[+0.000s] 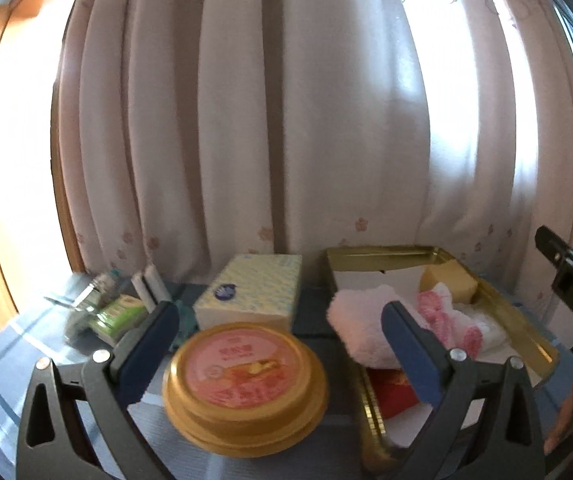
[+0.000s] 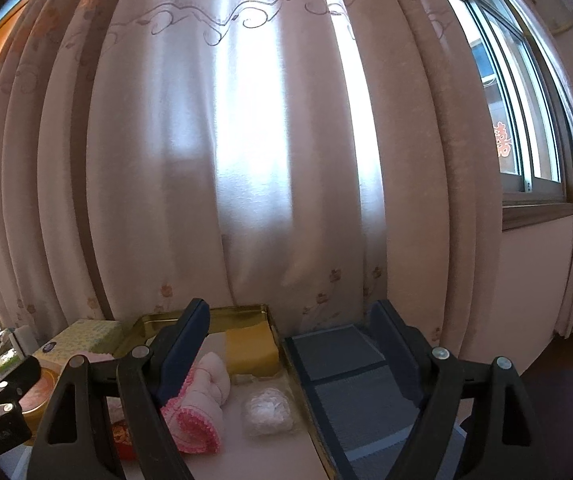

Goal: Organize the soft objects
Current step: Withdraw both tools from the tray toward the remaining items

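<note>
While both tongs hang above the table, this is what I see:
Left gripper [image 1: 282, 344]: jaws wide apart, holding nothing, the round golden tin with a pink lid [image 1: 244, 388] below between them.
Right gripper [image 2: 290, 344]: jaws wide apart, holding nothing.
Shallow golden metal tray [image 2: 254, 312]: on the blue striped tablecloth [image 2: 350, 396].
Pink and white knitted cloth [image 2: 202, 404]: inside the tray, beside a yellow sponge block [image 2: 250, 350].
White folded towel [image 1: 360, 322]: over the tray's left rim.
Pale yellow tissue box [image 1: 250, 292]: left of the tray.
</note>
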A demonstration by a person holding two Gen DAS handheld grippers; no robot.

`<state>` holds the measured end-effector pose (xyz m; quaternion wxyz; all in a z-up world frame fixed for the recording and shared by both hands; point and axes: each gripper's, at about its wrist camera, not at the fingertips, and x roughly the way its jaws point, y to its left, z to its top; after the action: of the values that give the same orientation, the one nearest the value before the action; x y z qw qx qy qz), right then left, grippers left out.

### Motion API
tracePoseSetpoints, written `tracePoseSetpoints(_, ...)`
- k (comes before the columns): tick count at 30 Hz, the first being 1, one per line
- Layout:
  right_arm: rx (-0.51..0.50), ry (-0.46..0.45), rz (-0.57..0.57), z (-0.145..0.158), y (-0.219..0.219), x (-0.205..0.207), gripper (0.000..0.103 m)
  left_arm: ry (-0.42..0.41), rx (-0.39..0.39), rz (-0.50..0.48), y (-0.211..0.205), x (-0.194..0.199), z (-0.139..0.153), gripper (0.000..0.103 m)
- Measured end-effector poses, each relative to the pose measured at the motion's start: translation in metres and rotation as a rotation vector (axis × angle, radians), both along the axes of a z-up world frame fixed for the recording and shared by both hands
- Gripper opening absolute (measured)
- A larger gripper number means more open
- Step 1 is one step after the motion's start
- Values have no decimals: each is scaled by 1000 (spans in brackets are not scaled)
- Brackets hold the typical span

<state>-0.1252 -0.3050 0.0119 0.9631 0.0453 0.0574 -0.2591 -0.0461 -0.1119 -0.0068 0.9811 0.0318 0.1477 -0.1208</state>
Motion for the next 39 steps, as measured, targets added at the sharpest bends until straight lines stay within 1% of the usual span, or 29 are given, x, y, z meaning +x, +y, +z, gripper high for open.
tracePoseSetpoints(4, 7, 1, -8, 0, 2, -2, 84, 2, -13, 24, 11, 2, 0, 103)
tracePoseSetpoints(11, 42, -12, -34, -1, 6, -8, 84, -9, -4, 31, 22, 0, 1, 103)
tracePoseSetpoints(17, 30, -30, -42, 0, 20, -14, 84, -6, -6, 37, 35, 2, 0, 103)
tracePoseSetpoints(21, 48, -30, -37, -1, 31, -14, 84, -8, -5, 43, 44, 2, 0, 103)
tracePoseSetpoints(28, 91, -31, 4, -3, 53, -11, 84, -15, 6, 68, 63, 7, 2, 103)
tracePoseSetpoints(36, 59, -34, 62, -2, 90, -2, 84, -7, 1, 110, 98, 20, -1, 103)
tracePoseSetpoints(39, 56, -29, 96, -2, 104, 3, 84, -10, 14, 129, 108, 25, -3, 103)
